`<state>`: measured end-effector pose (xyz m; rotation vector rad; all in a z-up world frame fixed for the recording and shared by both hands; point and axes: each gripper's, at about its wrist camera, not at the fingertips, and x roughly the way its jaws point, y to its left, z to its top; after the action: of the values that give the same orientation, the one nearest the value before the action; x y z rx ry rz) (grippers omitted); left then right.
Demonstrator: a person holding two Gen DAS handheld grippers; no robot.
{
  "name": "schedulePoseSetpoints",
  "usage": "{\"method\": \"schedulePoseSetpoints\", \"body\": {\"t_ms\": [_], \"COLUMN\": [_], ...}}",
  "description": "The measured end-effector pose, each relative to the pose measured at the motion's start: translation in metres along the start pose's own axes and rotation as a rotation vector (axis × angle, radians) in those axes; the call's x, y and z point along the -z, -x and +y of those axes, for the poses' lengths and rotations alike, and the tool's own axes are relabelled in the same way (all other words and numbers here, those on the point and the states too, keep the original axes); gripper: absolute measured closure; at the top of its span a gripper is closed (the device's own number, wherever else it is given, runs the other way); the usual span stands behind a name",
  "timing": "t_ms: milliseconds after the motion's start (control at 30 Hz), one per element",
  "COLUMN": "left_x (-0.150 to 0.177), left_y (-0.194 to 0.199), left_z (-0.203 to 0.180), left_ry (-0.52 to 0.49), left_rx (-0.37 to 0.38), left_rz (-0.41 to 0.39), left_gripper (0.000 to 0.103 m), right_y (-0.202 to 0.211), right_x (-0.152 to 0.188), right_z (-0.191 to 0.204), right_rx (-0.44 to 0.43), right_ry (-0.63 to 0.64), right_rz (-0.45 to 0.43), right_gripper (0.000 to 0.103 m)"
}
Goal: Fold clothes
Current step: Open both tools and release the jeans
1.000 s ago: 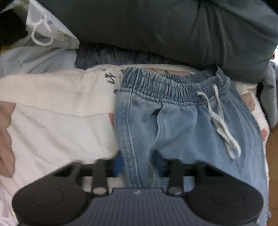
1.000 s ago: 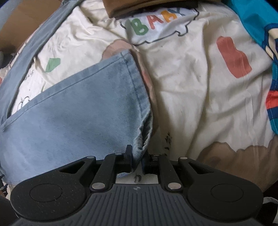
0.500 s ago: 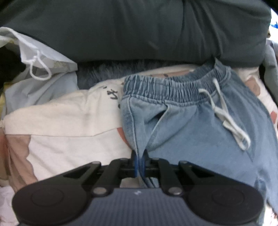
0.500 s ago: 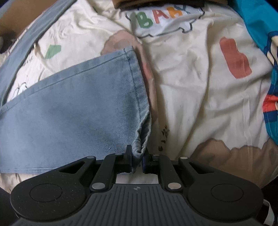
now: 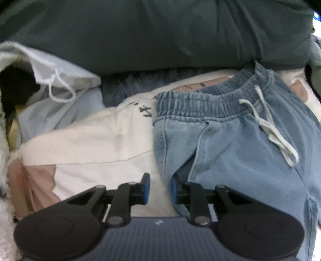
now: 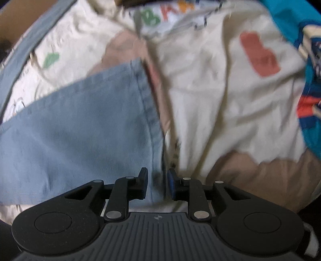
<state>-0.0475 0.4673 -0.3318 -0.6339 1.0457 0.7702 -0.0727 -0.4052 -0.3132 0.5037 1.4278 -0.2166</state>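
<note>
Left gripper released, blue-padded jaws spread apart, nothing pinched; the gap sits over the cream printed bed sheet with the side seam edge of the light blue denim pants running down just by the right-hand pad. Right gripper also released, jaws parted, the hem edge of the pants' leg lying in the gap between the pads but not clamped. In the left wrist view the pants lie flat on the sheet, elastic waistband at the far end, white drawstring trailing across the front, loose. Beyond the waistband a dark grey-green bulky cushion or duvet spans the top of the view; cannot tell which. Far left a pale fabric bag with a white cord loop, bunched up, beside a light blue cloth. In the right wrist view the leg runs off to the left, flat on the sheet; sheet print shows a green patch, a red patch and coloured letters at the far edge. A bright blue patterned fabric sits at the right edge. View blurred.
</note>
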Motion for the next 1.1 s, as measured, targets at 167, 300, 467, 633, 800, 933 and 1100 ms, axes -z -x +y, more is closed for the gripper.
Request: {"method": "schedulePoseSetpoints", "body": {"t_ms": [167,300,467,633,800,933,1100], "left_x": [-0.006,-0.012,-0.019,-0.02,-0.018,-0.019,-0.02], "left_y": [0.011,0.019,0.029,0.035,0.034,0.033,0.034], "left_z": [-0.01,-0.017,-0.027,-0.038,-0.055,-0.075,-0.099], "left_ry": [-0.017,-0.033,-0.074,-0.089,-0.117,-0.131,-0.167], "left_rx": [-0.025,-0.037,-0.042,-0.025,-0.016,-0.001,0.037], "left_rz": [-0.014,-0.029,-0.041,-0.046,-0.035,-0.041,-0.056], "left_gripper": [0.078,0.08,0.079,0.079,0.079,0.079,0.079], "right_y": [0.016,0.006,-0.009,-0.027,-0.044,-0.055,-0.059], "right_x": [-0.024,-0.053,-0.076,-0.087,-0.09,-0.092,-0.095], "right_z": [-0.006,-0.001,0.015,0.027,0.04,0.051,0.057], "right_rx": [-0.027,-0.037,-0.038,-0.005,0.051,0.085,0.133], "right_ry": [0.032,0.064,0.137,0.204,0.262,0.31,0.312], "right_rz": [-0.116,-0.17,-0.222,-0.219,-0.192,-0.173,-0.168], "right_gripper": [0.064,0.064,0.064,0.064,0.064,0.074,0.09]}}
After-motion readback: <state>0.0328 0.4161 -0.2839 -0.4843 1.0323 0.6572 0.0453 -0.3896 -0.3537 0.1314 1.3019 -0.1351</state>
